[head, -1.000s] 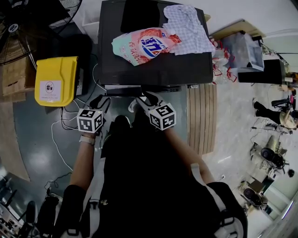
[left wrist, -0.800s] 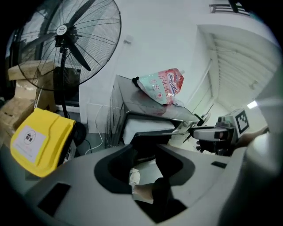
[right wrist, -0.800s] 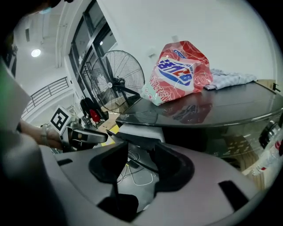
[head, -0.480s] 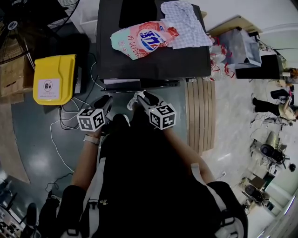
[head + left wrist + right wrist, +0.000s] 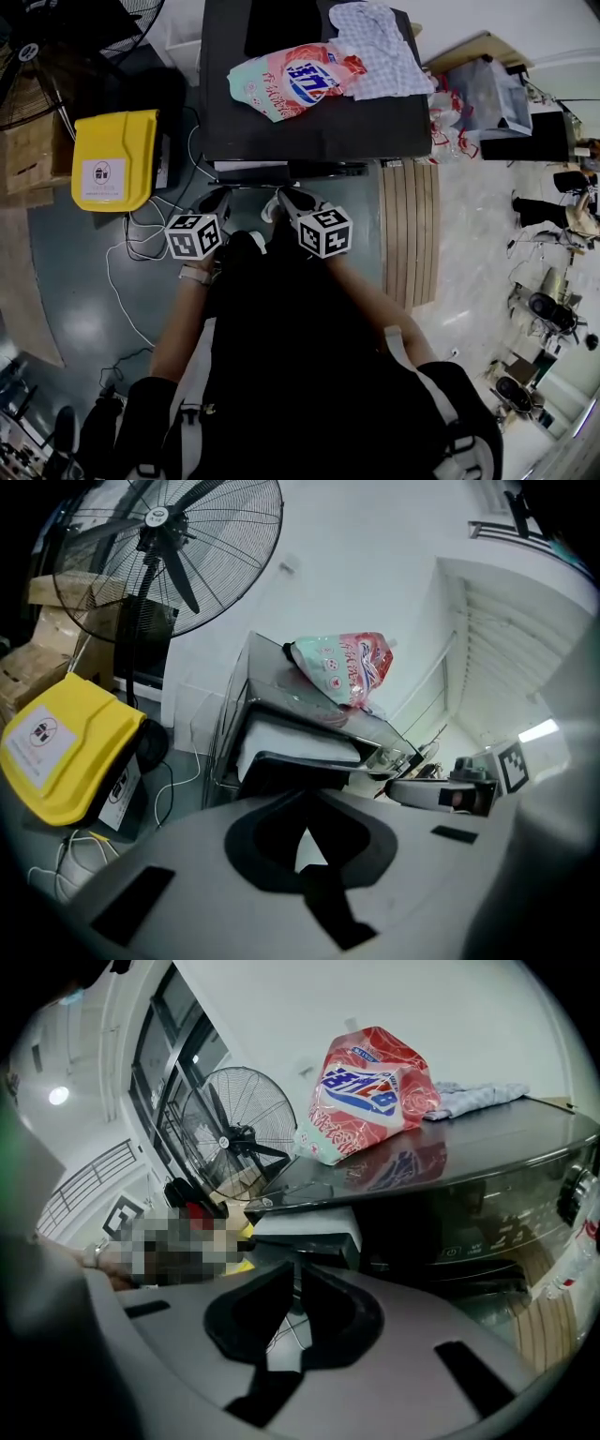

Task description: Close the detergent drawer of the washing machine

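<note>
The black washing machine (image 5: 309,122) stands in front of me, with its detergent drawer (image 5: 246,166) pulled out at the upper left of its front. The drawer's white inside (image 5: 300,745) and dark front panel (image 5: 314,1262) show just beyond both grippers. My left gripper (image 5: 217,199) (image 5: 302,799) is shut and empty, short of the drawer. My right gripper (image 5: 284,197) (image 5: 292,1274) hangs beside it; its jaws have just been closing to a hairline slit, with nothing between them. A pink detergent bag (image 5: 295,82) and a checked cloth (image 5: 375,47) lie on the machine's top.
A yellow bin (image 5: 112,159) sits on the floor left of the machine, with white cables (image 5: 127,253) trailing beside it. A standing fan (image 5: 169,555) is behind the bin. A wooden slatted board (image 5: 408,234) lies to the right.
The fingers of both grippers have drawn together from spread to closed. Both hands stay in nearly the same spot before the drawer.
</note>
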The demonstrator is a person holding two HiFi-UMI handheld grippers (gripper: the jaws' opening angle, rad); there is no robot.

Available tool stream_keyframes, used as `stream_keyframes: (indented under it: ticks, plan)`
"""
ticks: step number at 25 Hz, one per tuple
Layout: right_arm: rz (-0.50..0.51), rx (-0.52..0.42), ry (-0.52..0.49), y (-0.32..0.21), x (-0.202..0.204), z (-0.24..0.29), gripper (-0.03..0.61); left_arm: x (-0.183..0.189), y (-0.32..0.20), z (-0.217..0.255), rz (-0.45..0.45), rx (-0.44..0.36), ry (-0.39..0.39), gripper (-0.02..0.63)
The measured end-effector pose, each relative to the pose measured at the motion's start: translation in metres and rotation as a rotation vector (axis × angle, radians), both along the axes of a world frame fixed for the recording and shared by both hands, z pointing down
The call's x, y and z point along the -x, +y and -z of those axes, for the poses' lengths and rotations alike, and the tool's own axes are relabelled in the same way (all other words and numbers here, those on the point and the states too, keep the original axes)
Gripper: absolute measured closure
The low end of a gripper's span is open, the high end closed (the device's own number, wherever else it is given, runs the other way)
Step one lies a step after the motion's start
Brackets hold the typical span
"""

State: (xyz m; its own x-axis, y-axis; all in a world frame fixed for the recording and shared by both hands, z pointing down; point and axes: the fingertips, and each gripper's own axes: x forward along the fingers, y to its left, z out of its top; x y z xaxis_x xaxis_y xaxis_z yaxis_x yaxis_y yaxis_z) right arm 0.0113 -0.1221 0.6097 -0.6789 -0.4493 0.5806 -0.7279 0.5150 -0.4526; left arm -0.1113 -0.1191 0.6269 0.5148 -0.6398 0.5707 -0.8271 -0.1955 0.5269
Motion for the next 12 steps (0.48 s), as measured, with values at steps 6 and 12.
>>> stream_keyframes:
  ticks: [6,12]
  plan:
    - [0.048,0.03,0.007,0.0,0.015,-0.009,0.558,-0.001,0.0,-0.005,0.009,0.011,0.003,0.601]
    - [0.101,0.026,0.025,0.0,0.029,-0.013,0.563,0.0,-0.001,-0.014,-0.009,0.018,0.0,0.603]
